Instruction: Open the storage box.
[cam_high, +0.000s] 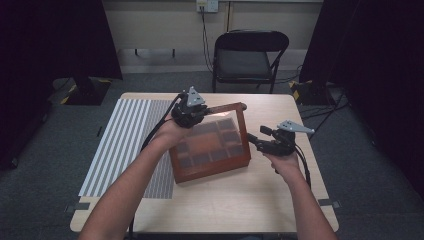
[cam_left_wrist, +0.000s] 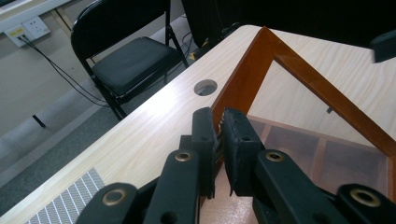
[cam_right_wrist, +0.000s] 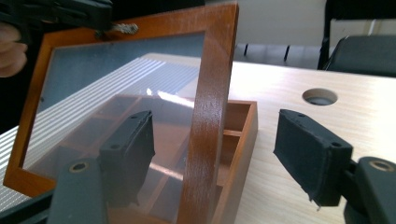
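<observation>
Mid-table, a compartmented wooden box (cam_high: 210, 155) sits with its glass lid (cam_high: 231, 111) raised; left tongs (cam_high: 192, 111) clamp the lid's frame, while right tongs (cam_high: 256, 139) hang open near the box's right side.

Lid (cam_right_wrist: 140, 93) frame: lower edge cut off at 6 o'clock in the right gripper view. Box (cam_high: 210, 150) compartments: contents too dim to tell. Left gripper (cam_left_wrist: 218, 135) jaws hide the gripped edge.
</observation>
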